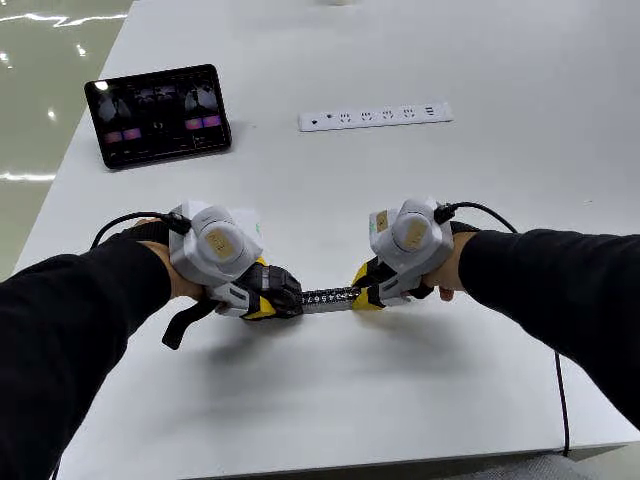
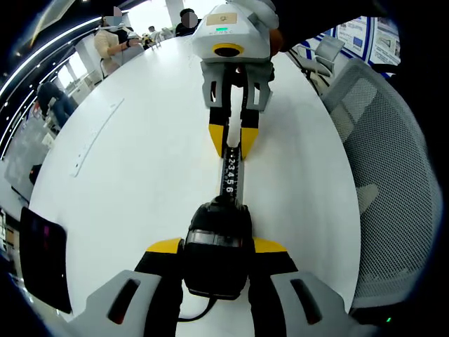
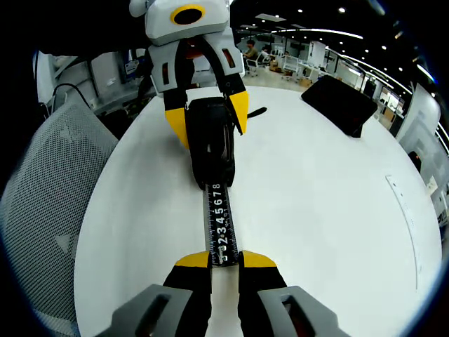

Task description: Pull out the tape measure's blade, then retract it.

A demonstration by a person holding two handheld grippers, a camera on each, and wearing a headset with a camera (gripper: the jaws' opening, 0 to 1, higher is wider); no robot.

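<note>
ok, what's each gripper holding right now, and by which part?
Left gripper is shut on the tape measure's black case, a jaw on each side. Right gripper pinches the blade at its tip end.

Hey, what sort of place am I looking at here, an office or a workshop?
Most likely an open-plan office or lab: a long white table carrying a power strip and tablet, a mesh office chair beside it, and ceiling lights over more desks behind.

My right gripper (image 3: 224, 261) is pinching the end of the numbered blade (image 3: 221, 217), which is running across the white table (image 3: 316, 196) to the black tape measure case (image 3: 212, 151) the left gripper (image 3: 208, 116) is clamping.
</note>
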